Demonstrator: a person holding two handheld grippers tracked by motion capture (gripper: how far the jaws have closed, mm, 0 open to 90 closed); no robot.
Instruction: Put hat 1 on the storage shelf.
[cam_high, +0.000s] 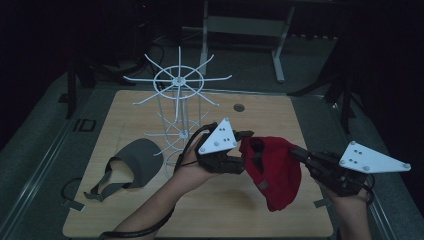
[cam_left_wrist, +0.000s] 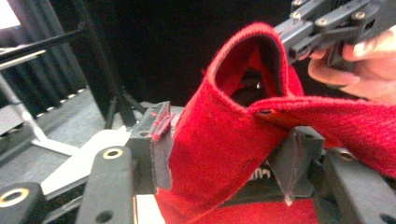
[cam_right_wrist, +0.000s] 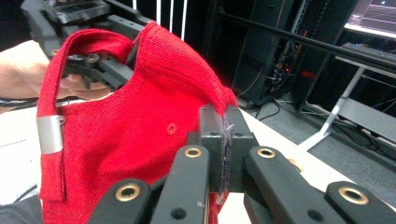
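Note:
A red cap (cam_high: 272, 172) hangs above the wooden table (cam_high: 280, 115), between the two grippers. My right gripper (cam_high: 296, 152) comes in from the right and is shut on the cap's edge; in the right gripper view its pads (cam_right_wrist: 212, 135) pinch the red cap (cam_right_wrist: 140, 121) together. My left gripper (cam_high: 243, 150) stands at the cap's left side. In the left gripper view its jaws stand apart, a loose fold of the red cap (cam_left_wrist: 224, 140) lies between them, and the left pad (cam_left_wrist: 159, 144) barely touches the cloth. The right gripper (cam_left_wrist: 322, 23) holds the rim above.
A grey cap (cam_high: 135, 160) lies on the table's left side with its strap toward the front. A white wire rack (cam_high: 179, 80) with radiating arms stands at the back centre, just behind my left hand. A small round hole (cam_high: 239, 107) sits in the tabletop.

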